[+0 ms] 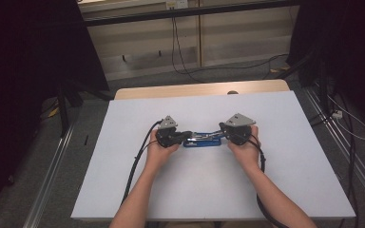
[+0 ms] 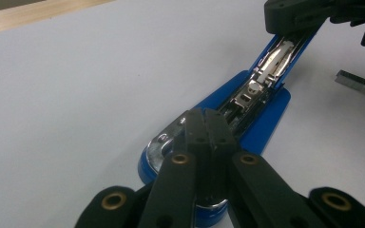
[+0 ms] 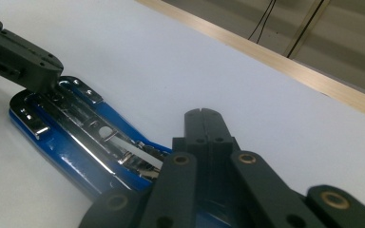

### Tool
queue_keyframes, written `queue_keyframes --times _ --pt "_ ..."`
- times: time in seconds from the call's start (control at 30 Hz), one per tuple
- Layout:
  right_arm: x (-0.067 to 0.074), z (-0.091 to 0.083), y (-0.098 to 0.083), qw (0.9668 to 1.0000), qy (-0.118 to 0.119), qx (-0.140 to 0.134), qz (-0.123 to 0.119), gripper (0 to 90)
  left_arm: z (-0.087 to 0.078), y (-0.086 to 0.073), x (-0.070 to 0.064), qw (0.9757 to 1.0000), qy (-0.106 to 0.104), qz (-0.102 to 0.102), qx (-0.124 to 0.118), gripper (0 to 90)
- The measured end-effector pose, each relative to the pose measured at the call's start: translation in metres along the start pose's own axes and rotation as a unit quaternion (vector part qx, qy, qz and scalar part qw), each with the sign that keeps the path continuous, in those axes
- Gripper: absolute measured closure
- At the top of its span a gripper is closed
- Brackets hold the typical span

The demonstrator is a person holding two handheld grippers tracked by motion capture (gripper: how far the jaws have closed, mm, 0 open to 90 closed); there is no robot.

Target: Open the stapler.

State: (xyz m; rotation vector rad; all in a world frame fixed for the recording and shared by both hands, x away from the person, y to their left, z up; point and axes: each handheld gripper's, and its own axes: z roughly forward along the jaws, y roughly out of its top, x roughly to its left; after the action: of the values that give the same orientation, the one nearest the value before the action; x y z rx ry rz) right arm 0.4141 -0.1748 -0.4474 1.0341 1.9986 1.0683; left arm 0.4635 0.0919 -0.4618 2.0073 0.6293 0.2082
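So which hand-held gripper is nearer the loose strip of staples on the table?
Right. The staple strip lies beside the stapler's far end, where the right hand-held gripper sits. The left hand-held gripper rests on the stapler's opposite end.

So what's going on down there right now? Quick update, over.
Both grippers, left and right, jaws closed, pressing opposite ends of the opened blue stapler. Stapler flat on white table. Staple strip loose beside it. Nothing in the way.

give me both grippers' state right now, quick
Left gripper: fingers shut, pressing on one end of the blue stapler.
Right gripper: fingers shut, at the stapler's other end; whether it clamps anything cannot be told.
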Motion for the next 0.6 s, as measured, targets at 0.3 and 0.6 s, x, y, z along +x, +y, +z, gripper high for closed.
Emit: queue_keyframes --times 0.3,0.6 --pt "-0.0030 0.0035 -0.0101 0.9999 0.004 0.005 0.009 90.0 0.0001 0.0002 -0.0005 1.0000 0.002 0.003 -0.001 90.0" --pt "-0.0050 0.0034 -0.0107 0.9998 0.007 0.004 0.016 90.0 0.0000 0.0003 -0.0021 1.0000 0.005 0.005 0.001 89.6"
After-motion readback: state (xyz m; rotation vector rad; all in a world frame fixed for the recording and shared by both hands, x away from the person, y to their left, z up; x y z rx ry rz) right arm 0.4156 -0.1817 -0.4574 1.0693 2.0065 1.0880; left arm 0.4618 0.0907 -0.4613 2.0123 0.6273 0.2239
